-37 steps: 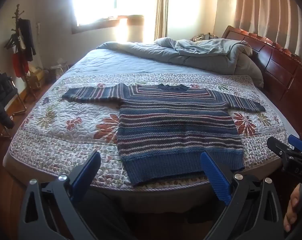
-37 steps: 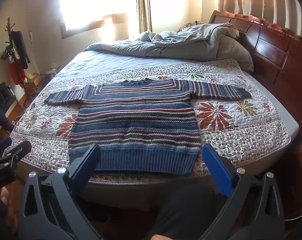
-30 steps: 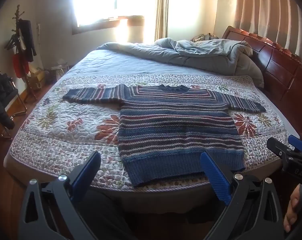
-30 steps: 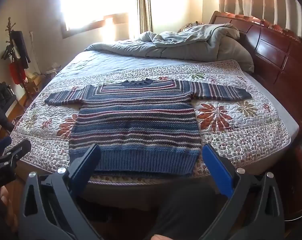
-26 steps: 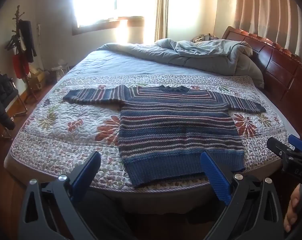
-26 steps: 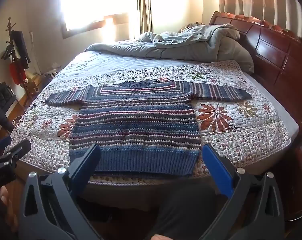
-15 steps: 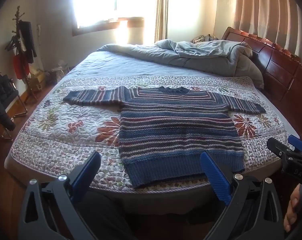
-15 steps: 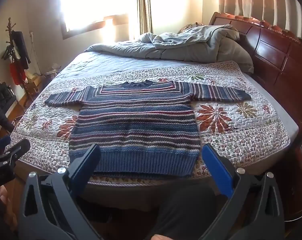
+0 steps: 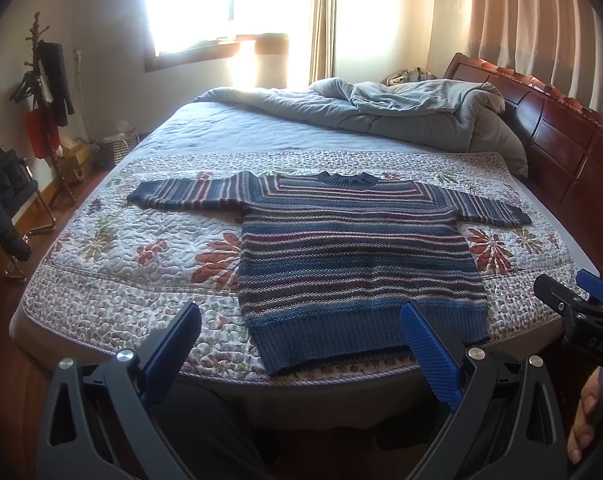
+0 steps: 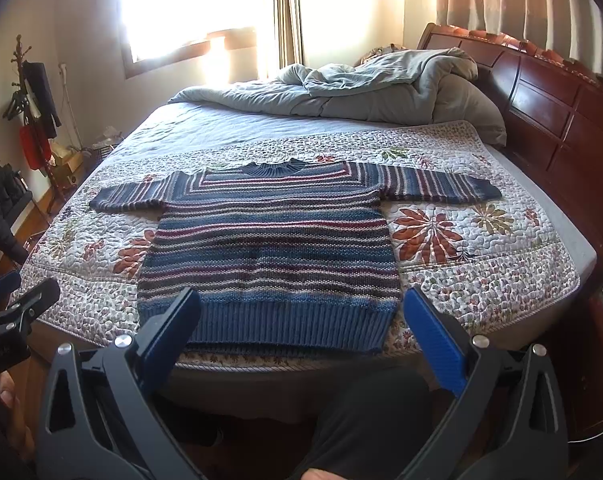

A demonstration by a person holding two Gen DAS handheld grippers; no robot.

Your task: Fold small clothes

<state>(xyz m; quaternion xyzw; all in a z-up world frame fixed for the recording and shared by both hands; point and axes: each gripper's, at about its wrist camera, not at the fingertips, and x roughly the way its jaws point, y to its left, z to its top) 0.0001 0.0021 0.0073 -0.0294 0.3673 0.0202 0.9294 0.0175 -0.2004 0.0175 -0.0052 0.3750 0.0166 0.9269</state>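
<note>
A small blue striped knit sweater (image 9: 353,256) (image 10: 269,248) lies flat on a floral quilt (image 9: 133,256) (image 10: 481,264), both sleeves spread out, its hem toward the near bed edge. My left gripper (image 9: 301,332) hangs open in front of the bed, level with the hem's left half, holding nothing. Held open as well, my right gripper (image 10: 301,320) sits just short of the hem's middle with nothing between its blue pads. Each gripper also shows at the edge of the other's view, the right gripper (image 9: 581,300) and the left gripper (image 10: 9,304).
A rumpled grey duvet (image 9: 401,112) is heaped at the far end by the dark wooden headboard (image 10: 549,104). A coat rack (image 9: 45,96) and dark clothes stand on the left. A person's dark-trousered legs (image 10: 365,420) are below, against the bed edge.
Both views have drifted very slightly; the sweater and both open grippers stay as they were.
</note>
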